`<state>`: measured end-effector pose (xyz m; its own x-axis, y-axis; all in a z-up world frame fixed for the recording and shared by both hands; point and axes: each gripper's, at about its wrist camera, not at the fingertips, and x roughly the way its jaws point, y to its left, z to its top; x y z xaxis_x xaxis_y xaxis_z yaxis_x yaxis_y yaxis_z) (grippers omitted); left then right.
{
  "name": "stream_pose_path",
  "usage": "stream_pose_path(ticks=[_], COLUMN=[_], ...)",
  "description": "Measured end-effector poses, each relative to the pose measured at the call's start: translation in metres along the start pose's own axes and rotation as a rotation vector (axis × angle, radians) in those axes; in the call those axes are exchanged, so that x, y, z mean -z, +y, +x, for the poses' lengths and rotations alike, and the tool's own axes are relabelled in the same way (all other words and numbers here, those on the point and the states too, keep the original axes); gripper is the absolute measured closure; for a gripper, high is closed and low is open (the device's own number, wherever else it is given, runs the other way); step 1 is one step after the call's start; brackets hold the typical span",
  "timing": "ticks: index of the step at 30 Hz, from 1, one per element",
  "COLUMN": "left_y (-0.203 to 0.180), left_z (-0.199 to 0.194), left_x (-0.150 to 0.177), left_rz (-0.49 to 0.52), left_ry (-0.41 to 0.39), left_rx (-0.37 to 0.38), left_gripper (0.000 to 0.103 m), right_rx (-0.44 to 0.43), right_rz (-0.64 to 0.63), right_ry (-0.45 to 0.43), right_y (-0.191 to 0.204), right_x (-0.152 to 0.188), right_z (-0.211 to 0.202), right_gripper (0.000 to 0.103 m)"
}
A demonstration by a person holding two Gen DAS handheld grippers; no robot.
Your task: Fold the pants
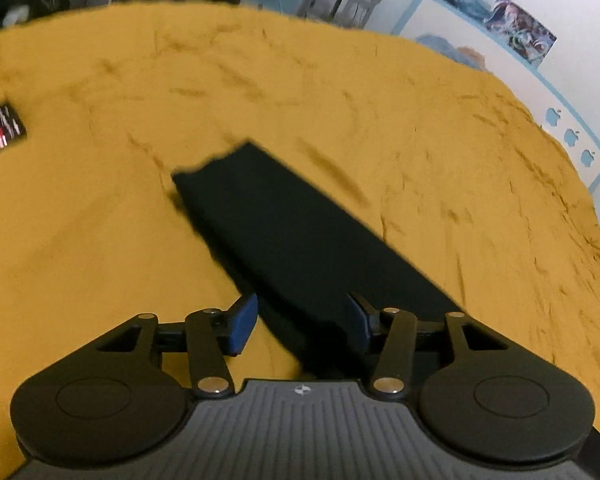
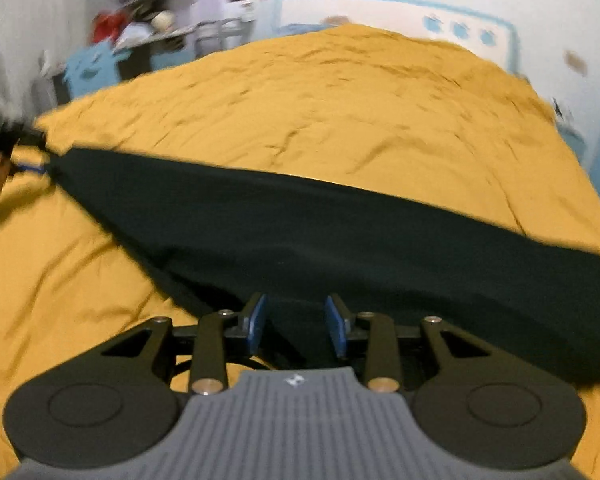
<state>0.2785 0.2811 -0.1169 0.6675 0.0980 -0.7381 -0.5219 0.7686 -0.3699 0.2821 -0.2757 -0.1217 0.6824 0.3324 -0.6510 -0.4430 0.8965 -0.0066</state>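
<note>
On the yellow bedspread (image 1: pixel 340 92) the black pants (image 1: pixel 284 232) lie as a long flat strip, one end reaching under each gripper. Left gripper (image 1: pixel 302 322) and right gripper (image 2: pixel 296 322) both stand open, pads off the cloth. Closing on only one layer could drag the strip askew and wrinkle it.

Black pants (image 1: pixel 300 236) on a mustard-yellow bedspread (image 1: pixel 340 92); black claw arms, blue pads (image 1: pixel 242 326), grey ribbed body.
</note>
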Motion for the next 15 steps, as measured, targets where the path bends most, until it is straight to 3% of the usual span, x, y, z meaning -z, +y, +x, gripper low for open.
stream_pose_path(ticks=[3,7,8,9,10,11,15], left_y=[0.002,0.007,0.008,0.008,0.007,0.008,0.018], left_z=[0.009,0.025,0.026,0.028,0.029,0.029,0.021], left_x=[0.002,0.001,0.001,-0.001,-0.003,-0.003,-0.007], left_rz=[-0.036,-0.086,-0.093,-0.088,-0.077,-0.081,-0.160], left_ry=[0.027,0.072,0.070,0.066,0.063,0.061,0.047], left_rx=[0.029,-0.008,-0.007,-0.011,-0.021,-0.016,0.045], left_gripper=[0.044,0.044,0.054,0.072,0.080,0.090,0.096], right_rx=[0.025,0.062,0.076,0.088,0.094,0.098,0.109], right_rz=[-0.138,-0.290,-0.334,-0.372,-0.404,-0.436,-0.525], right_ry=[0.002,0.019,0.025,0.038,0.054,0.065,0.048], right_y=[0.020,0.037,0.041,0.044,0.046,0.049,0.054], right_x=[0.002,0.011,0.014,0.018,0.021,0.024,0.032], right_z=[0.004,0.015,0.019,0.022,0.026,0.028,0.019], right_gripper=[0.072,0.072,0.073,0.077,0.087,0.103,0.103])
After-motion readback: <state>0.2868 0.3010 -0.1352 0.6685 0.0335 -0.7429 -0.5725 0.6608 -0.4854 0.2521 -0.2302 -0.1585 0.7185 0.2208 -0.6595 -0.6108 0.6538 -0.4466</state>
